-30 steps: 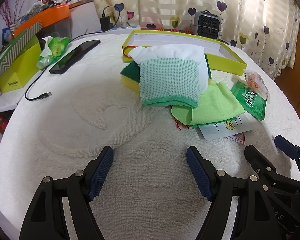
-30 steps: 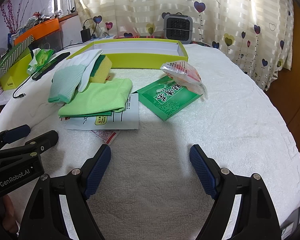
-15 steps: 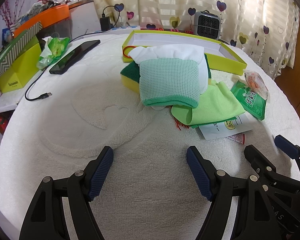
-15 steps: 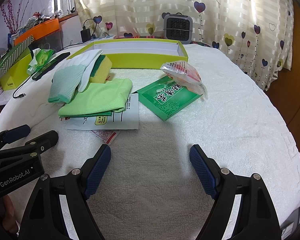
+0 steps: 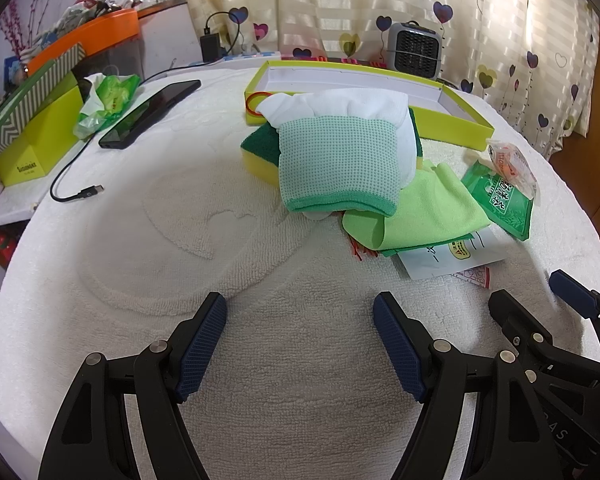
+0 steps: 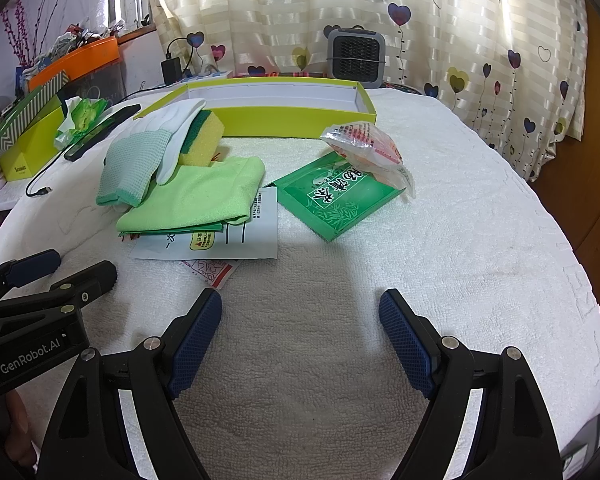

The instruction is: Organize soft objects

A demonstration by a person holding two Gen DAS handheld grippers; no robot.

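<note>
Waiting: both grippers are hovering low over the white towel-covered table (image 5: 140, 240), and nothing has shifted in the last second; the sorting is not yet starting, by my judgement.
Left gripper (image 5: 300, 336): fingers are standing wide apart, holding nothing, well short of the pile.
Right gripper (image 6: 300, 332): fingers are likewise spread wide and empty, just beside the left one.
Soft pile: a mint waffle cloth (image 5: 340, 164) is lying draped over a white cloth (image 5: 340, 104), which is covering a yellow-and-green sponge (image 5: 260, 156); a lime cloth (image 5: 424, 212) is lying touching them on the right.
Under the lime cloth: a printed white packet (image 6: 236, 236) is poking out, with a red-patterned slip (image 6: 210, 270) beneath it.
Beside the pile: a green sachet (image 6: 336, 196) is lying flat, with a crinkly clear snack bag (image 6: 364, 148) resting on its far corner.
Likely destination: a shallow yellow box (image 6: 300, 120) is sitting open behind the pile, empty as far as I can see.
Off-task items: a phone (image 5: 148, 114) and its loose cable (image 5: 72, 188) are lying to the left.
Hard to make out: the sponge is mostly covered; the lower layers under the lime cloth are hidden; the sachet's print is too small to read.
Cut off: each gripper's body is running out of frame.
</note>
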